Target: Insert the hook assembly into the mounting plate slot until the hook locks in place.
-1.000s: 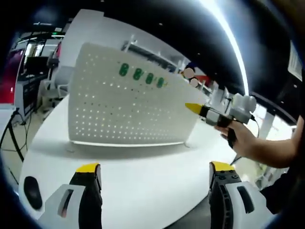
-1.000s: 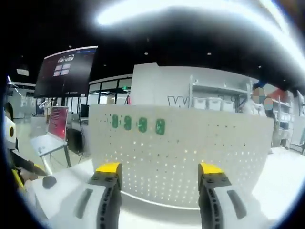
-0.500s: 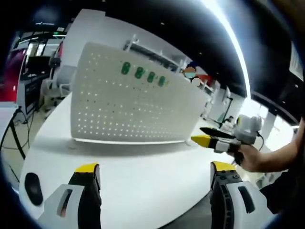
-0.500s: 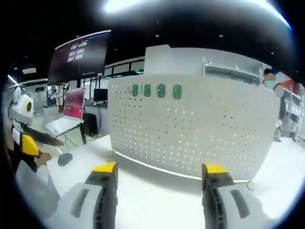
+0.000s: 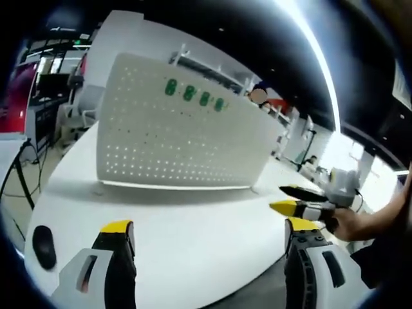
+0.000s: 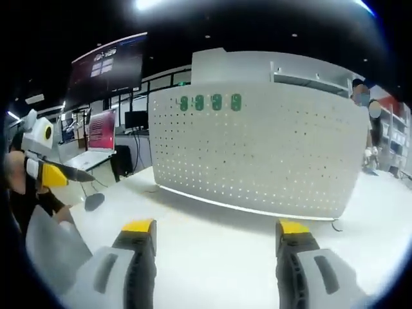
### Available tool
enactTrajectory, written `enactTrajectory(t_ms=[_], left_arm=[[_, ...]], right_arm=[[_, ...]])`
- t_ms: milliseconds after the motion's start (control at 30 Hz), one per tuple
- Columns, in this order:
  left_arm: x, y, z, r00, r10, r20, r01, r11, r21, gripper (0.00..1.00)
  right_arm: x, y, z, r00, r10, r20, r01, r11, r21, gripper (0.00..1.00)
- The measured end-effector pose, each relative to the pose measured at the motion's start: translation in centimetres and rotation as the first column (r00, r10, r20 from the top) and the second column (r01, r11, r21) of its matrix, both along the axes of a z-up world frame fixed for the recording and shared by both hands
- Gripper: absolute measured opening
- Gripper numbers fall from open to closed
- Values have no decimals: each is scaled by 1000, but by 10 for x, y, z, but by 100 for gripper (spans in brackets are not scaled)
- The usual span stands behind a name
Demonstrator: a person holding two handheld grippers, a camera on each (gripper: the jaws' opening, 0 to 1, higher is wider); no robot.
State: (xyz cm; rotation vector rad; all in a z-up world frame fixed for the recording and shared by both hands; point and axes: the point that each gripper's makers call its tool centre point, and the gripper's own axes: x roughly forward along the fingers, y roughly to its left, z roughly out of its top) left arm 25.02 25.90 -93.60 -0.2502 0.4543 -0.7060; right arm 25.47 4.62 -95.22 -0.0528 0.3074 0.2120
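A white perforated mounting plate (image 5: 180,138) stands upright on the white table (image 5: 193,232); it is also in the right gripper view (image 6: 257,151). Several green hooks (image 5: 193,96) sit in a row near its top edge, the same green hooks (image 6: 210,102) showing in the right gripper view. My left gripper (image 5: 209,235) is open with nothing between its jaws, well in front of the plate. My right gripper (image 6: 211,232) is open and empty too. The right gripper (image 5: 297,201) enters the left gripper view low at the right, held by a hand. The left gripper (image 6: 55,172) shows at the left of the right gripper view.
A black mouse (image 5: 43,246) lies near the table's left edge, and also appears as the mouse (image 6: 94,201) in the right gripper view. A laptop (image 6: 96,138) and a large screen (image 6: 106,71) stand off to the left. Shelving and people are behind the plate.
The right gripper has dropped and pulled back from the plate toward the table's near edge. Its view now shows more table in front of the plate. The left gripper barely moved.
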Motion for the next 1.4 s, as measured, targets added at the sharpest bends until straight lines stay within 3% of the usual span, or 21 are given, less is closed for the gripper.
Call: enactTrajectory(t_ms=[1400], left_arm=[[-7, 11, -13, 1000, 16, -25, -16, 1000, 11, 100]], right_arm=[[-32, -2, -22, 997, -34, -73, 36, 999, 20, 81]])
